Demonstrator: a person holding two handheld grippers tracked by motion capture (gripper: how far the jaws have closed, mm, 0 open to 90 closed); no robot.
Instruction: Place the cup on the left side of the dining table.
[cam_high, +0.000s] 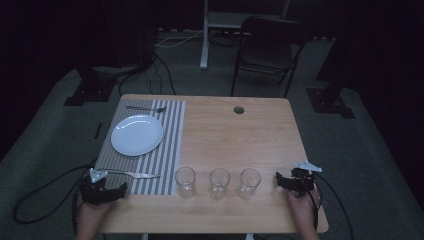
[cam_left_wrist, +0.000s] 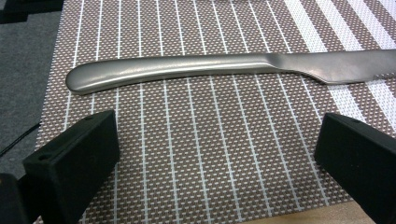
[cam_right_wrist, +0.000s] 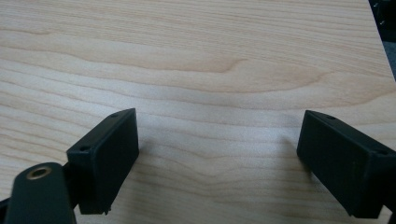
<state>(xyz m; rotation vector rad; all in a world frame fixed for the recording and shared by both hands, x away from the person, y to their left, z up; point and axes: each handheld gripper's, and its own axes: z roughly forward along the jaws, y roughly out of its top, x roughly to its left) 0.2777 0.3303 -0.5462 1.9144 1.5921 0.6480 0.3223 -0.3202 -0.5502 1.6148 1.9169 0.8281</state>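
Note:
My left gripper (cam_high: 111, 191) rests at the table's front left corner, over the near edge of the striped placemat (cam_high: 150, 145). In its own view the jaws stand wide open (cam_left_wrist: 215, 149) with nothing between them, and a metal knife (cam_left_wrist: 210, 67) lies across the mat just beyond them. The knife (cam_high: 134, 174) lies near the mat's front edge. My right gripper (cam_high: 286, 181) sits at the front right, open (cam_right_wrist: 217, 149) over bare wood. A white plate (cam_high: 137, 134) and a fork (cam_high: 146, 108) lie on the mat. Three clear glasses (cam_high: 217, 182) stand in a row.
The wooden table (cam_high: 240, 135) has a round cable hole (cam_high: 239, 109) near its far edge. A dark chair (cam_high: 267, 50) and stand legs are on the floor beyond. Cables trail from both grippers off the table's front corners.

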